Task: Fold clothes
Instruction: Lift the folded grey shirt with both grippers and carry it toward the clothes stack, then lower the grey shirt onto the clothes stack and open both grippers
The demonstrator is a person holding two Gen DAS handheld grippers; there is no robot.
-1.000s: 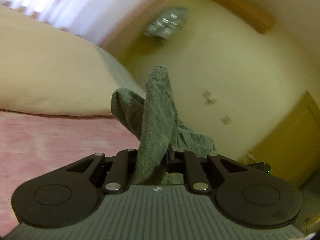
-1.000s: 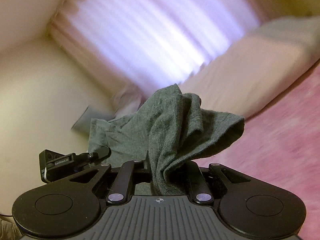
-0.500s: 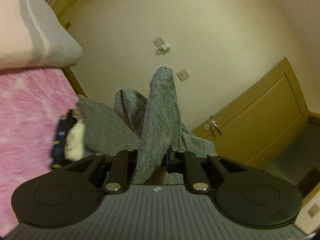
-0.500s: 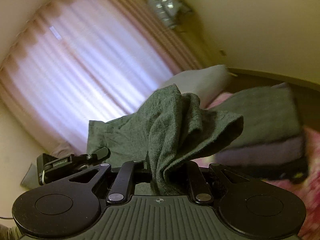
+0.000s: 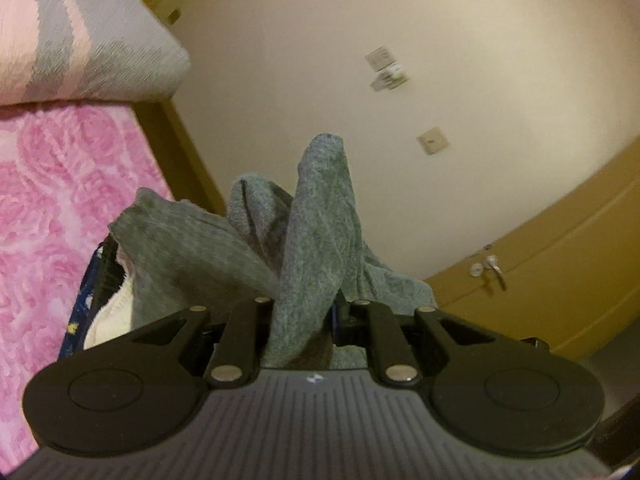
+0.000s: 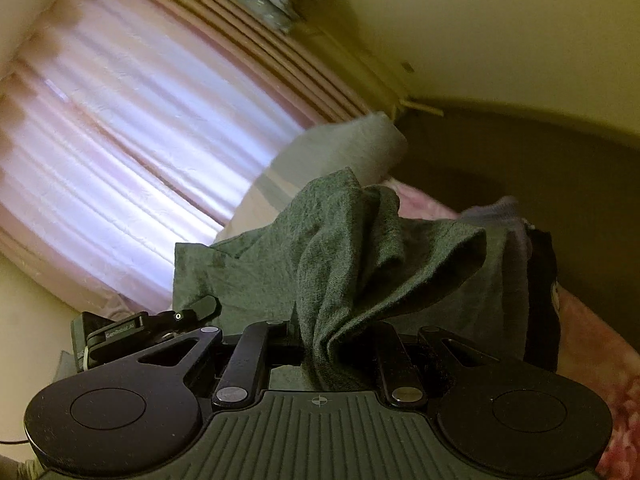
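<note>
Left wrist view: open air ahead toward cream wall (image 5: pixel 304 80), wall plates (image 5: pixel 387 69) only things on it. Blocked at left by striped pillow (image 5: pixel 80 36) over pink floral bedspread (image 5: pixel 48 200), w/ wooden bed frame edge (image 5: pixel 180 136) between bed and wall. Low left, stack of folded clothes (image 5: pixel 100 304) on bedspread, just beside hanging grey garment (image 5: pixel 316 232). Right side closed off by wooden door (image 5: pixel 560 256) w/ handle (image 5: pixel 488 270).

Right wrist view: free air up and left toward curtains (image 6: pixel 132 140). Pillow (image 6: pixel 340 148) ahead, dark headboard (image 6: pixel 520 152) behind it. At right, clothes pile (image 6: pixel 536 272) on bedspread, close behind draped garment (image 6: pixel 352 248). Other gripper (image 6: pixel 132 330) low left, near.
</note>
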